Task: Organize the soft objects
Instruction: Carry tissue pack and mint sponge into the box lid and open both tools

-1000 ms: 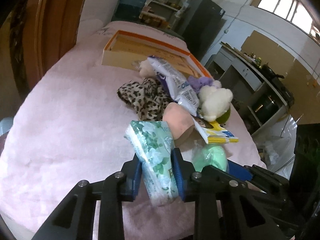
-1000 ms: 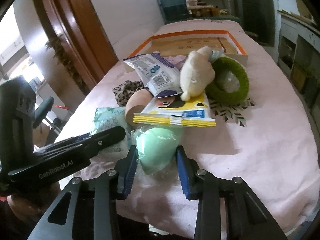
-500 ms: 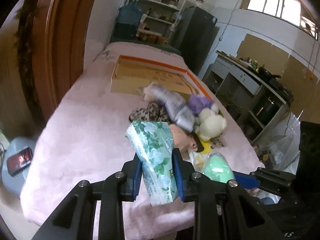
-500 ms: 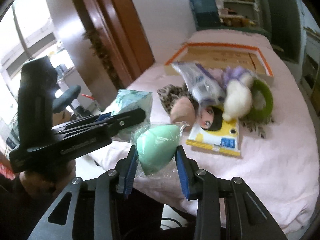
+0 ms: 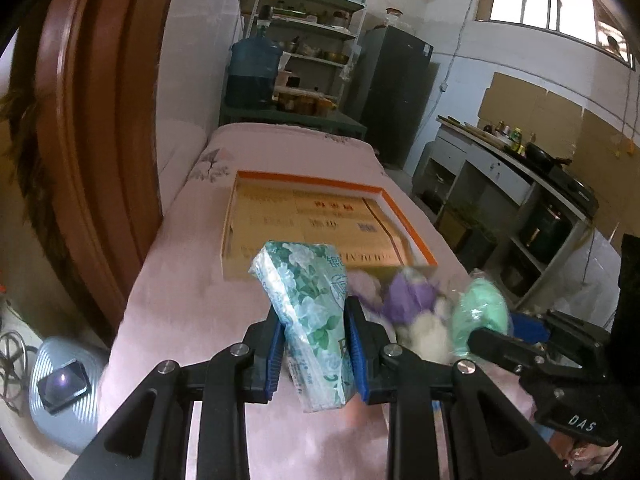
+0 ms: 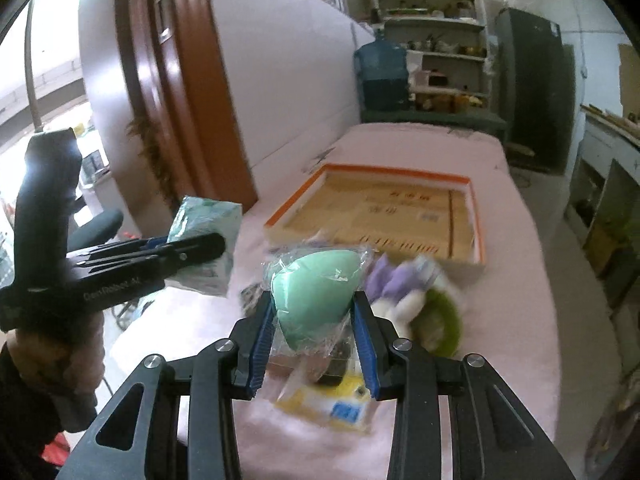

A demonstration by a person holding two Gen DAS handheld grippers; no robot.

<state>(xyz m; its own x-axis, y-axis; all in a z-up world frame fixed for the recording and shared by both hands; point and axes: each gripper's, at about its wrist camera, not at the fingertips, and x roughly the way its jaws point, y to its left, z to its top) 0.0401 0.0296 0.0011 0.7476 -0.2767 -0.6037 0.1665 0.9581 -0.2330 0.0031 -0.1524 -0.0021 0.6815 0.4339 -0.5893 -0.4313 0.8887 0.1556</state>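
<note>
The step in hand looks like the carry: both picked items are up off the pink-covered worktop [image 5: 192, 304] and aimed toward the box [image 5: 320, 224] beyond the pile.

The left gripper [image 5: 314, 344] is closed partway, pads pressing a tissue pack [image 5: 312, 312] held upright between them. The pack is a soft plastic-wrapped block, glossy, printed with green and white flowers, and it dents in where the pads pinch it.

The right gripper [image 6: 314, 336] is likewise partly closed, clamped on a sponge [image 6: 316, 284]: a mint-green, egg-shaped, squashy lump in a crinkly clear wrapper.

Below and right of it the rest of the pile lies blurred on the worktop: a purple and white plush [image 6: 400, 284], a fuzzy green ring [image 6: 440, 324] and a flat yellow packet [image 6: 332, 400].

The box is shallow, cardboard, orange-rimmed and empty. Next, I judge, both items need moving forward over its rim, lowering, then releasing; the slippery wrappers could slide if the grip loosens early.
</note>
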